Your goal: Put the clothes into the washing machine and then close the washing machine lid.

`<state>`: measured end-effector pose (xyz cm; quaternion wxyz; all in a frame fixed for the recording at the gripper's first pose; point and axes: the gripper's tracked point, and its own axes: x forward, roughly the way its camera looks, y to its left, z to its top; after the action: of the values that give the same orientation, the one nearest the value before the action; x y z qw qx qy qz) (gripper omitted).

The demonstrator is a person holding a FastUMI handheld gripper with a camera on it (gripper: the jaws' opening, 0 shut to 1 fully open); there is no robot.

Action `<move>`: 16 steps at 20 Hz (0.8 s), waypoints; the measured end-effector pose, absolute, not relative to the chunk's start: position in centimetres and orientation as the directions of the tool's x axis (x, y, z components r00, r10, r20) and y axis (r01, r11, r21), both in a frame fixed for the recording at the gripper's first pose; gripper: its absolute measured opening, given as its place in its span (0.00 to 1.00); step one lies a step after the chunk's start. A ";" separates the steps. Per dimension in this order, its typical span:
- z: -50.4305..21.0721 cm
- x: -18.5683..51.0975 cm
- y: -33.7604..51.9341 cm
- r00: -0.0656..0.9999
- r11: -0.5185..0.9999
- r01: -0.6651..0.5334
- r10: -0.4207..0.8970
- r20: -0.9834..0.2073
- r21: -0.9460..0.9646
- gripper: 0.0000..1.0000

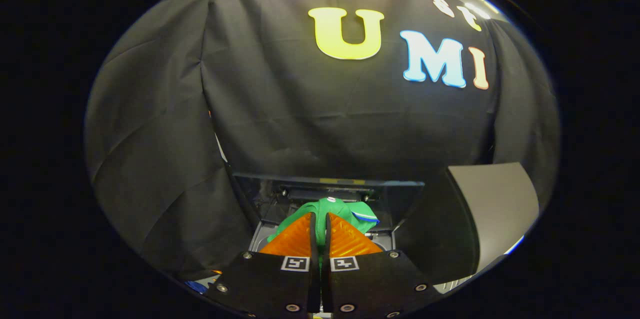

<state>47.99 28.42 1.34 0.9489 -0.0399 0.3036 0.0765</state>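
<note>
I've got the claw (320, 219) clenched on the green garment (336, 209), its 2 fingers nearly touching with a thin fold of cloth pinched between them. The garment bunches up just ahead of the fingertips, a blue-and-white trim on its right side. It hangs above the washing machine (385, 236), whose dark lid (400, 196) stands raised behind it against the black cloth wall (310, 119).

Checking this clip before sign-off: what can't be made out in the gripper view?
- Washing machine drum: hidden behind the fingers and green garment.
- Garment's lower part: covered by the fingers closed on it.
- Raised lid: hinge lost in shadow.
- Garment type: too bunched to tell.
</note>
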 end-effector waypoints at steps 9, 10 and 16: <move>-11.2 47.0 29.9 0.712 0.970 -0.235 0.134 -0.690 -0.054 0.01; -12.5 47.0 30.0 0.698 0.968 -0.246 0.137 -0.703 -0.056 0.01; -19.3 46.5 30.7 0.603 0.954 -0.296 0.144 -0.785 -0.052 0.01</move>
<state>46.55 30.70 -19.31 0.8908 -0.0887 0.4281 0.1236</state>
